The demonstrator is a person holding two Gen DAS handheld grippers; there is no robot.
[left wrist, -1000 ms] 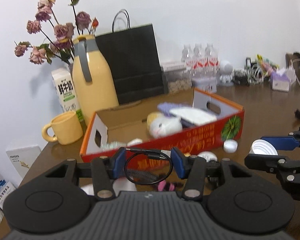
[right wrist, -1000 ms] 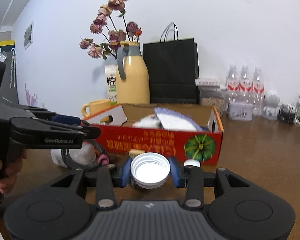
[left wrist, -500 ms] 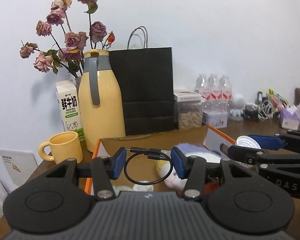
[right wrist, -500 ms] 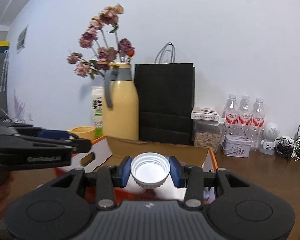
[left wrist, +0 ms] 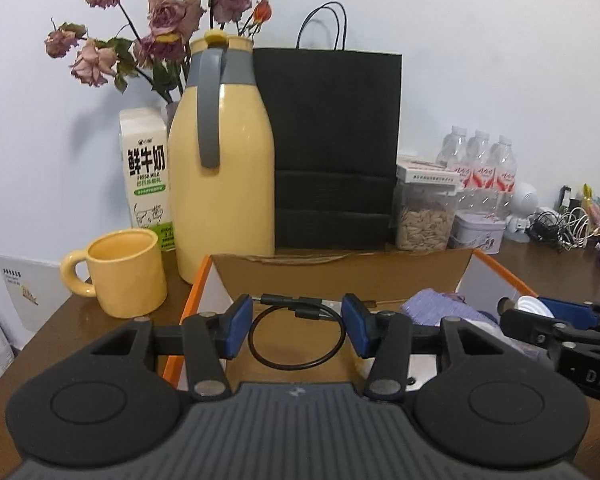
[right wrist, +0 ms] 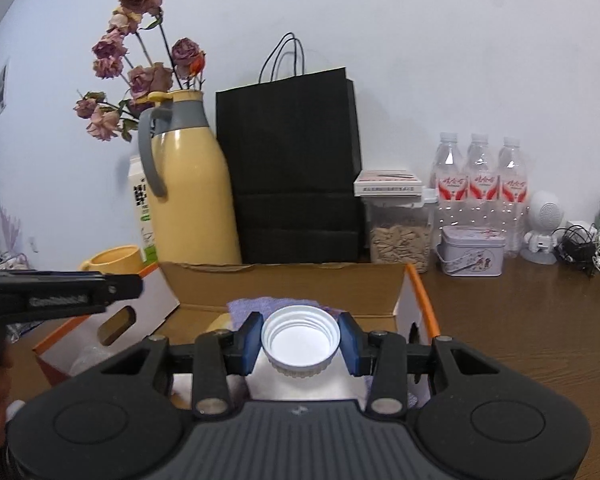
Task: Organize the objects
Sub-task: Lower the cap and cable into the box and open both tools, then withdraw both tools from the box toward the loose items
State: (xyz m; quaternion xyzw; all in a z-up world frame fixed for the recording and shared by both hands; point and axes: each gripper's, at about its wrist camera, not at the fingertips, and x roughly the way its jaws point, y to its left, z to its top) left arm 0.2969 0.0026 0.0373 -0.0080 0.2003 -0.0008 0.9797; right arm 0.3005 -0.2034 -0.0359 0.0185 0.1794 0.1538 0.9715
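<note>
Both tongs now hang over the box (right wrist: 414, 280), having swept in from the desk (right wrist: 520, 320) in front of it. Left tongs (left wrist: 297, 330) pinch a looped black cable (left wrist: 296, 340); right tongs (right wrist: 299, 342) clamp a white cap (right wrist: 299, 340). Release looks next. Ahead left, a carton (left wrist: 146, 176) reads "FRESH MILK".

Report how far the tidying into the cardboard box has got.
Done: purple cloth already lies in the cardboard box. In hand: left tongs hold a coiled black cable, right tongs grip a white cap, both over the box. Left: dropping both in.
</note>
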